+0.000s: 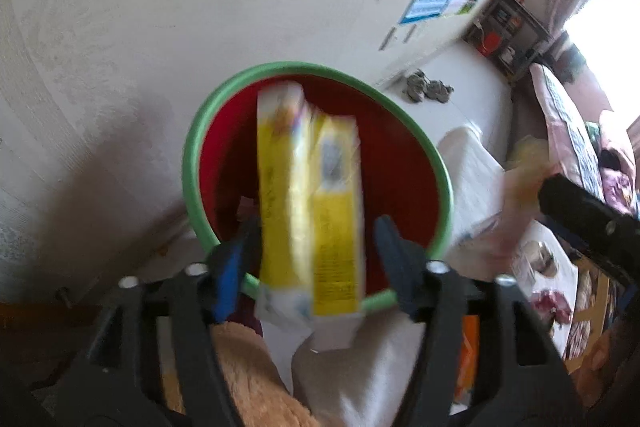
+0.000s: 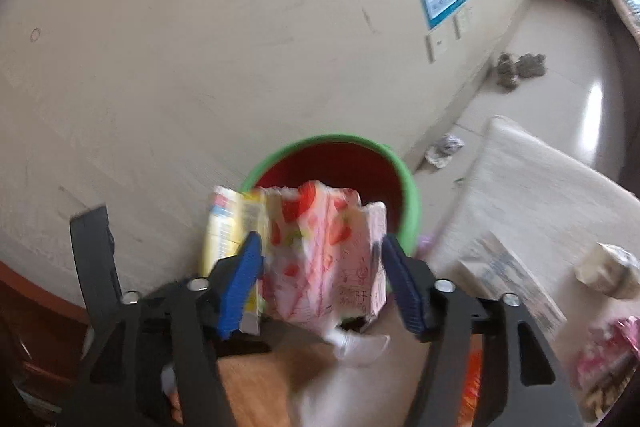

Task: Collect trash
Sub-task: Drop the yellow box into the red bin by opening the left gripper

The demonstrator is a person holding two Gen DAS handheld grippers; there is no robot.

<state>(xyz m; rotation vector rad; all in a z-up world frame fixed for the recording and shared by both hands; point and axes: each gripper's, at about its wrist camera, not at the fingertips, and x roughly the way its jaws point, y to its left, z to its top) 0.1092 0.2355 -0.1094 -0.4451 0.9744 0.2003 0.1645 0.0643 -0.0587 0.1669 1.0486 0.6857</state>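
While both views blur, left gripper (image 1: pixel 316 247) spread wide around yellow carton (image 1: pixel 310 203) over red bin (image 1: pixel 192 163); right gripper (image 2: pixel 322 279) pinches strawberry carton (image 2: pixel 324 259).

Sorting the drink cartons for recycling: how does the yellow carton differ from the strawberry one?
The yellow carton is plain yellow with small print; the strawberry carton is pink-white with red berries. The yellow carton has flat sides, while the strawberry carton looks crumpled. The left gripper frames the yellow carton, the right gripper the strawberry carton. Both are over the red bin.
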